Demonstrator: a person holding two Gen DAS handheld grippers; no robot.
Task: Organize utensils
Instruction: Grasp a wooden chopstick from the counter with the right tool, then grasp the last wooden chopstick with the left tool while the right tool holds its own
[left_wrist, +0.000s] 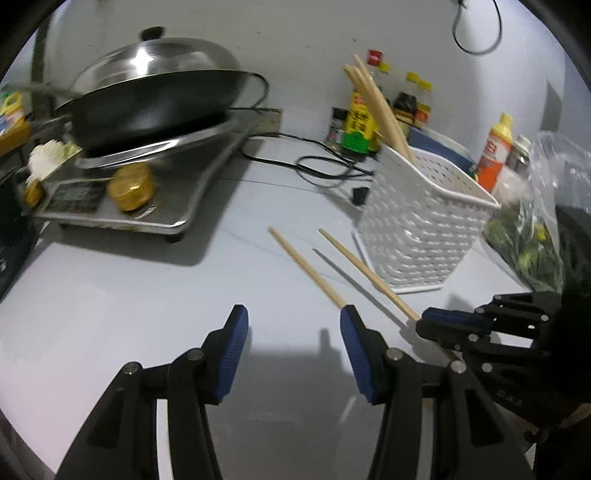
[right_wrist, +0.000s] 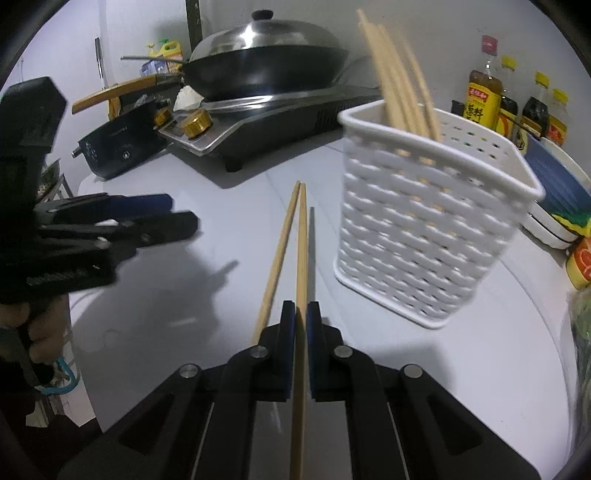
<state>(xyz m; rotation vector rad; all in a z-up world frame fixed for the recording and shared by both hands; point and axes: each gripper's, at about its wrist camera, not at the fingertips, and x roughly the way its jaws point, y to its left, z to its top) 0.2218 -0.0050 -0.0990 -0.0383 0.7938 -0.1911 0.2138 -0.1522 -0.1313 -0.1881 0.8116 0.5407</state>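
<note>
The near end of the gripped chopstick (right_wrist: 302, 258) is cut off by the bottom edge of the right wrist view, and in the left wrist view the second chopstick (left_wrist: 306, 267) is hidden at its near end behind the left tongs' right pad. A clear bag (left_wrist: 532, 236) with something green inside is blurred and cannot be identified. A hand (right_wrist: 37, 332) is only partly seen at the left edge.

The right tongs (right_wrist: 301, 325) are closed tight on one pale wooden chopstick, which is pinched between ribbed blue pads and pointed ahead. The second chopstick is seen lying just left of it, tips nearly touching, on the counter. The left tongs (left_wrist: 293, 325) are held about half open, with nothing between the pads.

Ahead and to the right of the right tongs, a white plastic basket (right_wrist: 424, 229) with a woven, perforated wall is seen, tilted, with several chopsticks (right_wrist: 395, 81) standing in it and leaning over its rim.

The counter (left_wrist: 147, 295) is smooth, pale and lightly glossy. Farther ahead, a black wok (left_wrist: 159, 107) under a domed steel lid (left_wrist: 155, 59) is set on a metal stove (left_wrist: 129, 199) with gold knobs. Sauce bottles (left_wrist: 358, 122) are lined against a plain white wall, and a black cable (left_wrist: 321, 166) is trailed across the counter.
</note>
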